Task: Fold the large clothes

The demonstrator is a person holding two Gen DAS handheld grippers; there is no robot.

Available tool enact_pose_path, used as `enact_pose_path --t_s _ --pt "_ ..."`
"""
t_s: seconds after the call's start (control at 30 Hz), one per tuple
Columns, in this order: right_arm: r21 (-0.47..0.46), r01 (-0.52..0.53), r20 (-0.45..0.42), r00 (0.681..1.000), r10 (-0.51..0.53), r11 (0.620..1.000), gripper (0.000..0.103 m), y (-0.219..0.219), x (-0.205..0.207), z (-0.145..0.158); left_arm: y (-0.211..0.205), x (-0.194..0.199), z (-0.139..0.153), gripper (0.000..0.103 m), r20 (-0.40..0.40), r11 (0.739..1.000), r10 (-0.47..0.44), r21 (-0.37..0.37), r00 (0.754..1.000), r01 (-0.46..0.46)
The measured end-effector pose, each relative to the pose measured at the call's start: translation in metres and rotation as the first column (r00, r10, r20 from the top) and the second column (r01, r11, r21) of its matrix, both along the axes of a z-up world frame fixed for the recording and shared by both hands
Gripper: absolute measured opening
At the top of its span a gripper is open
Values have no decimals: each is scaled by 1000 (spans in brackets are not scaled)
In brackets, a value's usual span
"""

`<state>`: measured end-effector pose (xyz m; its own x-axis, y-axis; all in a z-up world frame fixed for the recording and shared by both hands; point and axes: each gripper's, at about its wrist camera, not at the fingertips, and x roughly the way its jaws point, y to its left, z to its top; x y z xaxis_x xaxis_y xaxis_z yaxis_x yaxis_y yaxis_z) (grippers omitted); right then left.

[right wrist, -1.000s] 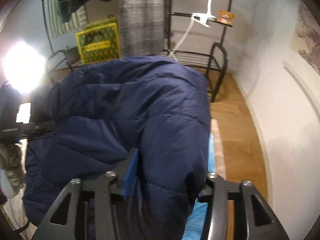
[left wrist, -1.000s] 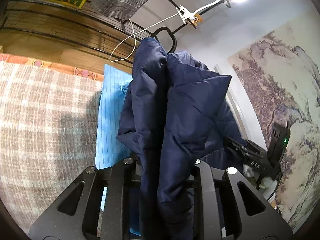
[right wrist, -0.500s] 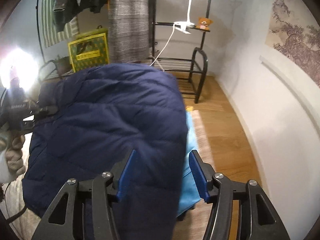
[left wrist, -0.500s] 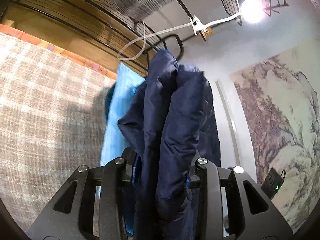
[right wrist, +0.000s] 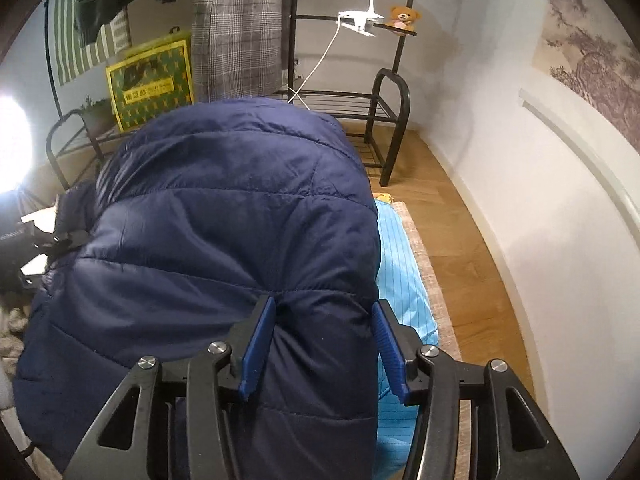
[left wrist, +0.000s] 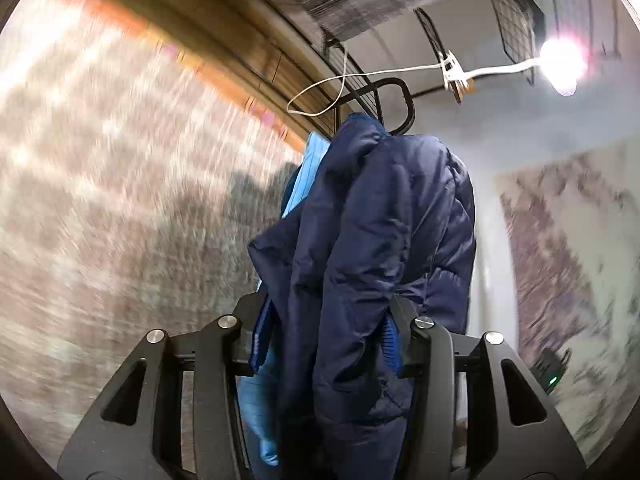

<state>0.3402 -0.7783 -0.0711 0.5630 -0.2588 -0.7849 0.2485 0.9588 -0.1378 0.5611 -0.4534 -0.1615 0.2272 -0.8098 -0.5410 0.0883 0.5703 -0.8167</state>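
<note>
A puffy navy jacket (left wrist: 380, 220) hangs bunched between the jaws of my left gripper (left wrist: 326, 304). Those jaws are opening, and a gap shows beside the left pad (left wrist: 260, 336). In the right wrist view the same jacket (right wrist: 232, 208) lies in a broad quilted fold. My right gripper (right wrist: 323, 304) is closing on its near edge, and both blue pads (right wrist: 258, 344) press into the fabric. Under the jacket lies a light blue striped cloth (right wrist: 400, 264), whose far edge also shows in the left wrist view (left wrist: 312, 160).
A brown plaid blanket (left wrist: 120, 200) covers the surface at the left. A black metal rack (right wrist: 384, 120) stands on the wooden floor (right wrist: 460, 240) behind, with a yellow-green box (right wrist: 152, 80) and hanging clothes. A white wall (right wrist: 520, 200) runs close on the right. A clip lamp (left wrist: 560, 64) glares.
The left jaws have spread wider around the jacket while that view sank and rolled. The right jaws have narrowed until both pads touch the jacket's edge.
</note>
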Motion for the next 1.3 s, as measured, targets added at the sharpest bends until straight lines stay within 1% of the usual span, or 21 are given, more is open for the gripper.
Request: enact_pose_path --t_s 0.13,0.27,0.3,0.47,0.57,0.7,0.83,0.93,1.03,1.07,1.13,1.2,1.3 --pt "40 35 41 998 -36 999 51 -9 -15 10 10 -6 25 47 57 1000 -1 31 998 0" --pt "49 37 78 996 -41 998 51 -10 -32 25 22 -18 58 47 162 996 -23 88 987 9" --pt "50 35 89 995 -39 998 51 -8 -37 31 26 -23 67 47 185 995 -23 98 982 5" --pt "53 23 151 988 -30 998 51 1 -59 65 45 -47 100 47 241 994 -27 109 970 1" --pt "48 6 188 982 -15 999 51 14 -76 89 52 -69 123 47 294 991 -50 130 955 12" --pt "44 -14 228 974 3 999 52 30 -98 116 55 -104 157 47 369 983 -101 183 924 35" --pt "34 -36 268 963 25 999 52 51 -126 140 60 -139 179 47 411 974 -144 219 900 56" --pt "34 -52 295 955 40 998 52 67 -151 157 69 -166 197 47 450 968 -176 241 876 70" --pt "25 -68 316 947 57 997 52 84 -176 172 75 -197 216 47 495 955 -218 287 841 78" --pt "22 -74 321 945 63 997 52 89 -183 175 79 -210 224 47 515 950 -232 303 825 78" --pt "17 -84 334 940 74 996 52 99 -200 183 85 -230 235 47 542 944 -246 324 803 70" --pt "16 -95 350 933 84 995 52 109 -217 193 92 -254 249 47 575 936 -259 348 776 54" --pt "10 -98 370 925 87 995 53 120 -242 205 105 -284 266 47 613 931 -265 363 745 33"
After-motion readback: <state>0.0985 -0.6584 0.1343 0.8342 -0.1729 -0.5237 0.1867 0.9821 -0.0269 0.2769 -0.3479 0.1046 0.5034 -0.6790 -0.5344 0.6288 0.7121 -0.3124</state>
